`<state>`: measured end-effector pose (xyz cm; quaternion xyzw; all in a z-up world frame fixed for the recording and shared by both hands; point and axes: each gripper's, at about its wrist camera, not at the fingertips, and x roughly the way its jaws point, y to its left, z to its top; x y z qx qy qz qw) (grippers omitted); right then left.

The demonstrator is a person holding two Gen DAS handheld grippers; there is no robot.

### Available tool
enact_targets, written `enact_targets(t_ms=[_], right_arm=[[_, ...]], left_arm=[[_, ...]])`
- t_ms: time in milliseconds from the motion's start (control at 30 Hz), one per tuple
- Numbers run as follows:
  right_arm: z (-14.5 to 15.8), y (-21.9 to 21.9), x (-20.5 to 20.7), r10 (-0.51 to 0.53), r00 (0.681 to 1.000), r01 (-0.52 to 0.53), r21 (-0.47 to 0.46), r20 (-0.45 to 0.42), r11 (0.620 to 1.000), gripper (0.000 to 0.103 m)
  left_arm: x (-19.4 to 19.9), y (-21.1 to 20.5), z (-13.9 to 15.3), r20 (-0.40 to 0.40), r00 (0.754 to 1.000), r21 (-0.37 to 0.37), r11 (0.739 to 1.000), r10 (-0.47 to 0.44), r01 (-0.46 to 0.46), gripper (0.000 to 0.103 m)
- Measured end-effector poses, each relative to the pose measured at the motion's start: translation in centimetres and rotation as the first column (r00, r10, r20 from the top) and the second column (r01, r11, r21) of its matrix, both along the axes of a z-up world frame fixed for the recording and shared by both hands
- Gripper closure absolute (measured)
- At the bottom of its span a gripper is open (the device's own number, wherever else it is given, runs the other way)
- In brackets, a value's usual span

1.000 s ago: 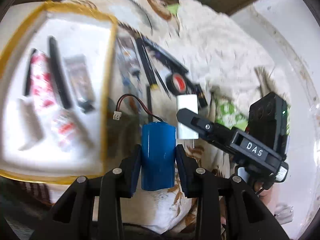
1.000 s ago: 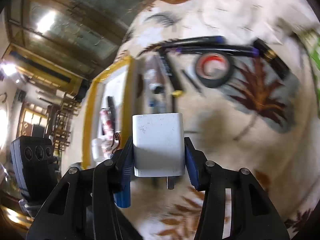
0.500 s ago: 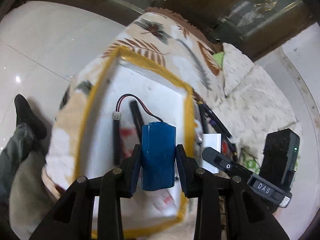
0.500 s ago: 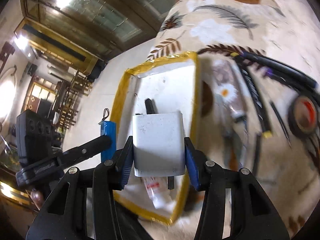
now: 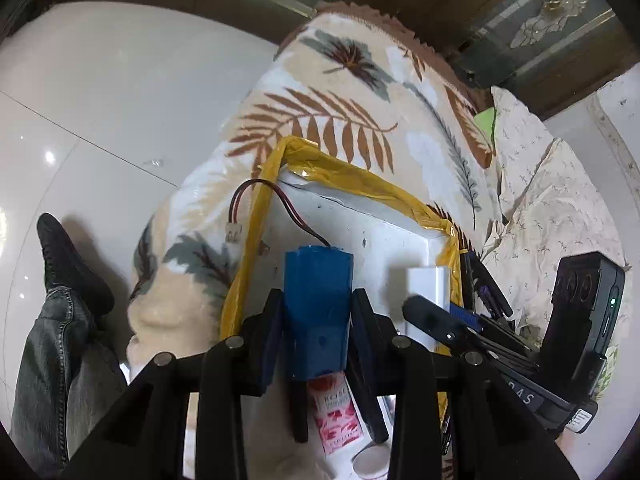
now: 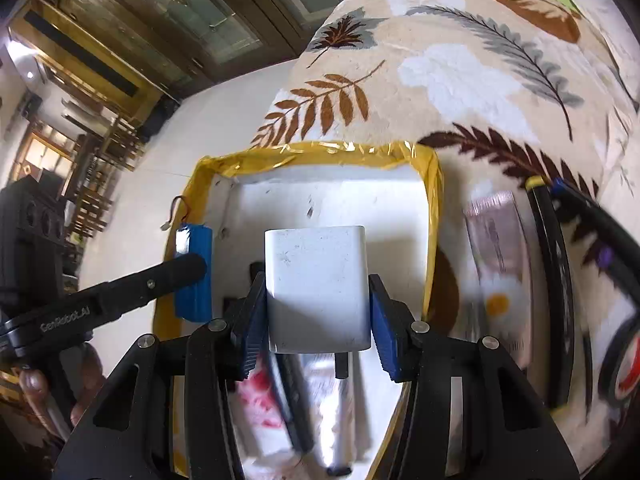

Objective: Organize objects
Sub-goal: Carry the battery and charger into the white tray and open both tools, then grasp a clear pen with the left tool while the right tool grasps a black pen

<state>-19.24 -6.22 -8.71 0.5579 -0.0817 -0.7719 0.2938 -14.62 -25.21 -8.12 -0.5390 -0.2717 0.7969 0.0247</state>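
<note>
Blanket (image 5: 348, 92) | left tool (image 5: 316, 316) clamps battery (image 5: 316, 304) | right tool (image 6: 318, 312) clamps charger (image 6: 316, 284) | over tray (image 6: 320, 152)

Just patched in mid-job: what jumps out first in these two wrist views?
Each gripper is clamped on something: the left gripper holds a blue battery pack with a red-and-black lead, the right gripper a white charger block. Both hang over the white tray with the yellow taped rim, which sits on a leaf-patterned blanket and already holds tubes and a dark stick.
</note>
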Motion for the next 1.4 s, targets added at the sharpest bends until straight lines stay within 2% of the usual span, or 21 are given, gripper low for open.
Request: enact_targets(t_ms=[233,400,467,633,733,800,867,933,1000,1033,1133,1167,1267,1333,1400], right_arm=[[-0.2,-1.9,-1.0,0.021,0.998,-0.016,0.089,-0.061,0.996,0.056],[-0.3,-2.6,-0.7,0.037,0.994,-0.021,0.151,-0.100,0.988,0.056],[-0.3,-3.0,-0.3,0.054,0.991,-0.029,0.187,-0.125,0.982,0.056],[-0.7,-3.6,0.4,0.077,0.982,-0.032,0.252,-0.170,0.967,0.056],[-1.1,-4.3,0.7,0.116,0.974,-0.048,0.324,-0.193,0.945,0.055],[-1.1,-4.9,1.2,0.155,0.965,-0.068,0.369,-0.212,0.927,0.054],[-1.1,-4.7,1.3,0.167,0.965,-0.081,0.373,-0.205,0.924,0.054],[-0.7,-4.2,1.3,0.168,0.968,-0.095,0.346,-0.187,0.933,0.054],[0.2,-3.1,1.3,0.144,0.975,-0.091,0.287,-0.171,0.954,0.054],[0.7,-2.5,1.5,0.135,0.977,-0.089,0.257,-0.167,0.962,0.054],[2.7,0.8,2.8,0.081,0.982,-0.058,0.138,-0.172,0.989,0.054],[3.3,2.9,3.6,0.052,0.986,-0.042,0.069,-0.156,0.997,0.054],[3.3,8.3,5.3,-0.039,0.995,0.033,-0.060,-0.096,0.998,0.054],[2.8,13.1,6.8,-0.126,0.990,0.118,-0.130,-0.057,0.984,0.054],[1.9,16.7,8.0,-0.180,0.983,0.175,-0.148,-0.020,0.973,0.054]], left_arm=[[-2.2,1.3,0.1,0.018,1.000,-0.111,0.994,-0.002,0.004,0.070],[-3.1,2.3,-0.4,0.048,0.999,-0.229,0.973,-0.008,0.018,0.070],[-2.9,2.5,-0.5,0.026,1.000,-0.254,0.967,-0.008,0.015,0.069],[-2.2,1.9,-0.2,-0.041,0.999,-0.213,0.977,0.003,-0.012,0.068],[-2.0,2.0,-0.1,-0.066,0.998,-0.222,0.975,-0.015,0.000,0.069],[-1.7,1.8,0.1,-0.088,0.996,-0.193,0.981,-0.018,0.001,0.064],[-1.2,1.1,0.3,-0.121,0.993,-0.121,0.993,-0.002,-0.013,0.055],[-0.8,0.4,0.4,-0.136,0.990,-0.040,0.999,0.028,-0.034,0.048],[0.1,-0.3,0.8,-0.147,0.987,0.022,0.997,0.071,-0.068,0.047],[0.7,-0.3,1.1,-0.147,0.985,0.036,0.995,0.095,-0.091,0.046],[3.0,1.1,2.0,-0.150,0.980,0.060,0.991,0.128,-0.121,0.030],[3.9,2.4,2.2,-0.150,0.982,0.065,0.992,0.116,-0.107,0.029],[4.9,6.6,2.3,-0.114,0.991,0.092,0.994,0.074,-0.064,0.029],[5.2,10.6,2.5,-0.096,0.995,0.089,0.996,0.017,-0.009,0.029],[5.4,15.1,2.4,-0.079,0.996,0.070,0.996,-0.052,0.057,0.029]])
